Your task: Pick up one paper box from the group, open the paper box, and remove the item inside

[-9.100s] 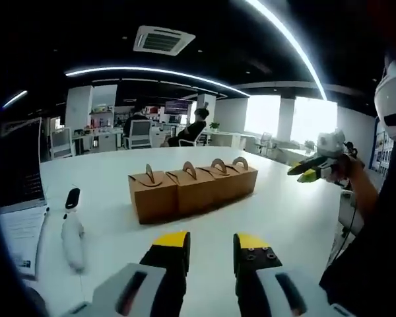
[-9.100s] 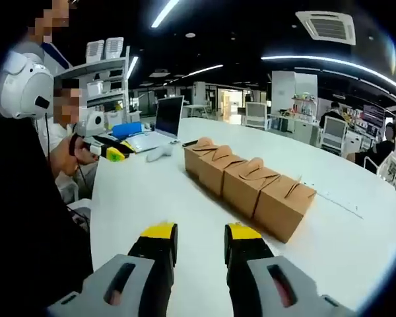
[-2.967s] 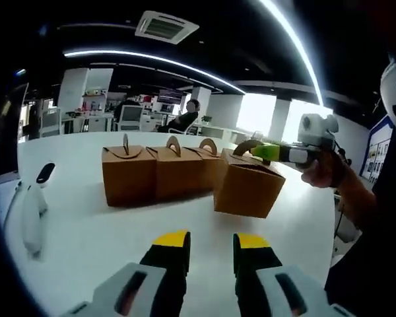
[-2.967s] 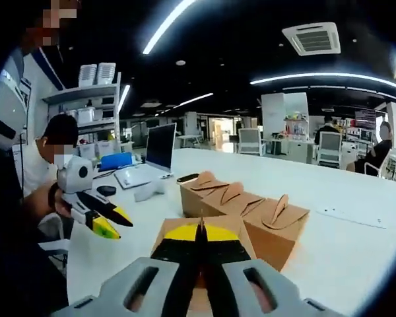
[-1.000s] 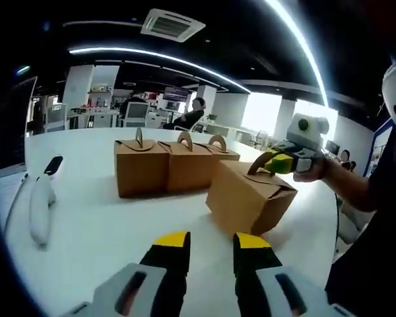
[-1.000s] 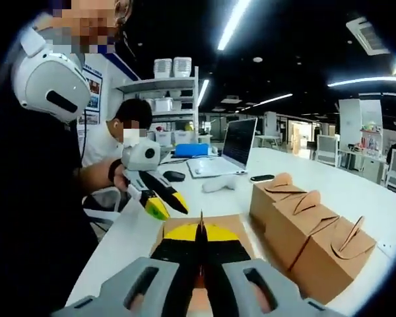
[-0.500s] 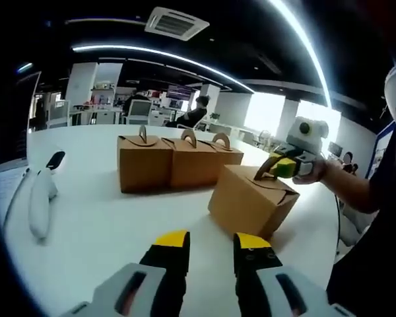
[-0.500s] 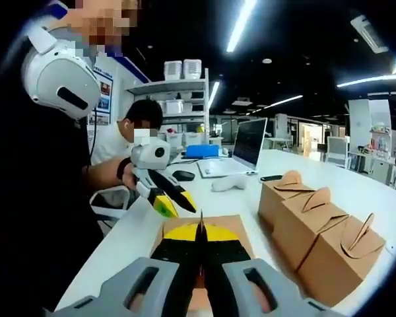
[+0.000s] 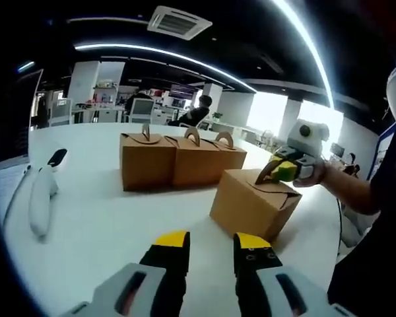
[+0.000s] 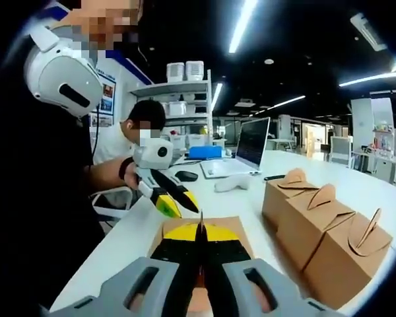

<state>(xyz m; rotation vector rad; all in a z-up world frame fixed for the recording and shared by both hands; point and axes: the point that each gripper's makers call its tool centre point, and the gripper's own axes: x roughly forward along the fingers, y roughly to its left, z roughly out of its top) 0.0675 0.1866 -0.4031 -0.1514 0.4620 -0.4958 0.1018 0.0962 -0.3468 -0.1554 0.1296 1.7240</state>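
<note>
Nearest to you, your left tool hangs free above the white bench, jaws apart and holding nothing. Just ahead of it and slightly to its right sits the single paper box, resting on the bench and pulled clear of the others. Your right tool is clamped tight on the box's arched top handle, so the right tool holds it while the left is the free one nearest the flaps. Farther back, well apart, three more boxes stand touching in a row.
</note>
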